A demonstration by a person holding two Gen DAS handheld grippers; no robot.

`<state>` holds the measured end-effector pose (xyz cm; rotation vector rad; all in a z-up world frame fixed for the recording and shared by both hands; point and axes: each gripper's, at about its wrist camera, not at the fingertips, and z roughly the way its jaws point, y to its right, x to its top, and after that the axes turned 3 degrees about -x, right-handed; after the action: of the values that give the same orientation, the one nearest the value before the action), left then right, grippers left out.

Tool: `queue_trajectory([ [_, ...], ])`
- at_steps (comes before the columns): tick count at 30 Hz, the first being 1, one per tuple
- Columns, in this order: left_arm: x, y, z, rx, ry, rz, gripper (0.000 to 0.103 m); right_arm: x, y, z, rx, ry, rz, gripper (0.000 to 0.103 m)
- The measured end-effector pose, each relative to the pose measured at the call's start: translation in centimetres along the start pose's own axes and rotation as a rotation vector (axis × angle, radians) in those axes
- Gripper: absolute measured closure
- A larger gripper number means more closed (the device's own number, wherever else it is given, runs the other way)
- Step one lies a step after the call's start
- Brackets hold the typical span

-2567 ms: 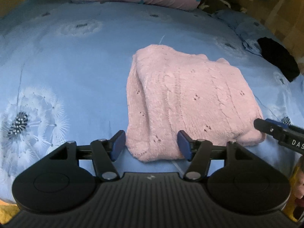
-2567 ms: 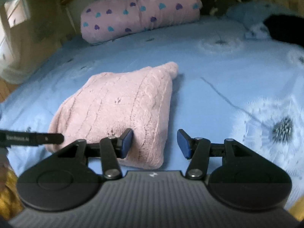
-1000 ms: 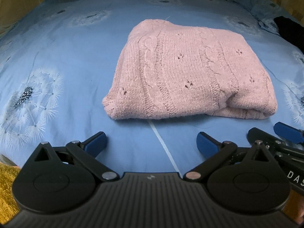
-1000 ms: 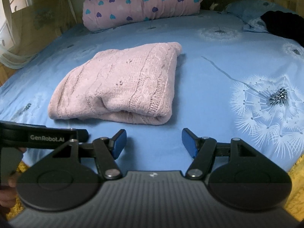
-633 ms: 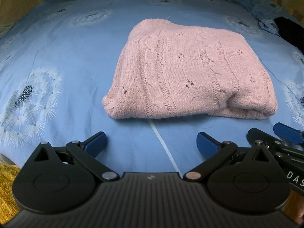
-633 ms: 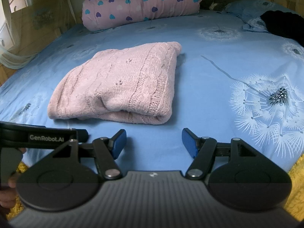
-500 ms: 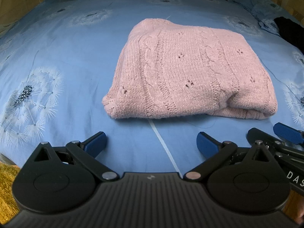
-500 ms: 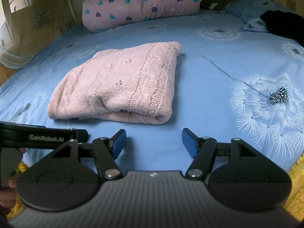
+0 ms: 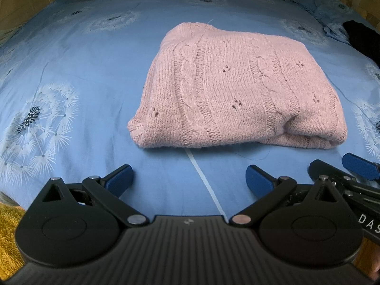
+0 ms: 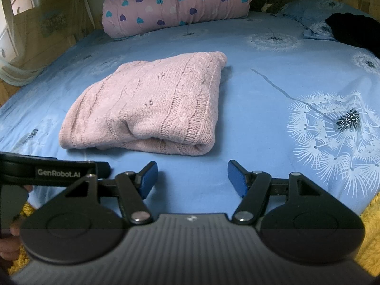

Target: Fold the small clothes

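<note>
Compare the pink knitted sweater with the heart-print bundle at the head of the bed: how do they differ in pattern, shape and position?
The pink knitted sweater is plain, with cable ribs and small eyelets; the heart-print bundle carries blue, purple and white hearts. The sweater lies folded into a low, flat rectangle; the bundle is a thick, rounded roll. The sweater sits near the front of the blue bedsheet, just ahead of both grippers; the bundle lies at the far end. Both are pink fabric.

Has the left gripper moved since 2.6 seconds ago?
Yes. The left gripper has backed away from the folded pink knit sweater, jaws open, judged against the blue dandelion bedsheet.
</note>
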<state>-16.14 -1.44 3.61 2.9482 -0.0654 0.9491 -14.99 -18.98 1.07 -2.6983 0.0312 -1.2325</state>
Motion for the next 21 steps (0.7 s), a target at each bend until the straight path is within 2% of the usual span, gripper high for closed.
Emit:
queue_trajectory([
  [21, 0.01, 0.01, 0.01, 0.000, 0.000, 0.000, 0.000, -0.08, -0.05, 0.04, -0.002, -0.001, -0.001, 0.035],
])
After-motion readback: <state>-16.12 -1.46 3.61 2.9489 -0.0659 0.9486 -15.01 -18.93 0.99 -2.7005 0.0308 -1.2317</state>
